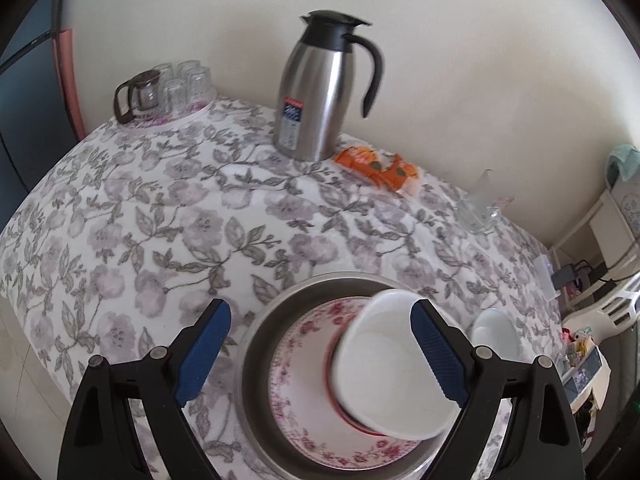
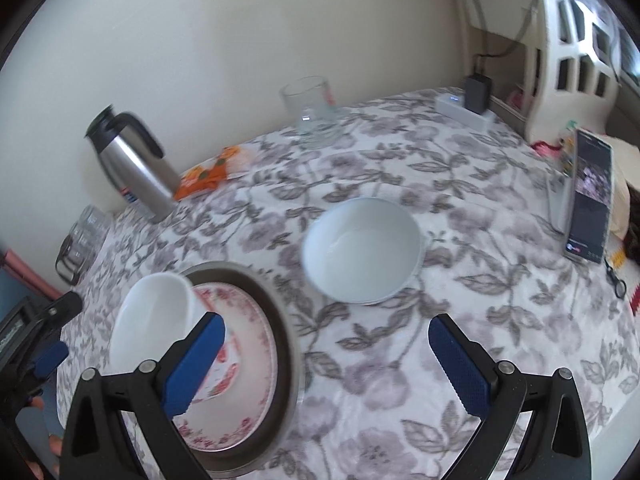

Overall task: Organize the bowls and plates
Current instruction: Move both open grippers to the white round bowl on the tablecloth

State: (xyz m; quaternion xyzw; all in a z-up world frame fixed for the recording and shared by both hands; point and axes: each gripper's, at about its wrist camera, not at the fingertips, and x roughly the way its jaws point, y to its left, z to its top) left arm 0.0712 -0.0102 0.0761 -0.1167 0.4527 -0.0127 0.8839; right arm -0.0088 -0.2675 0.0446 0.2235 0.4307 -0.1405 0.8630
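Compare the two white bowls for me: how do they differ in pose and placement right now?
The tilted bowl leans on its side on the floral plate inside the metal pan; the upright bowl sits level, directly on the tablecloth. The tilted bowl's opening faces sideways, the upright bowl's faces up. Both are plain white, empty, and held by neither hand-held gripper.

I work in a home: ahead of my tongs, a floral tablecloth, thermos jug, upturned glasses.

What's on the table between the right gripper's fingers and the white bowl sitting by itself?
Nothing but flowery tablecloth. The right wrist view shows that stretch bare between the right gripper and the white bowl.
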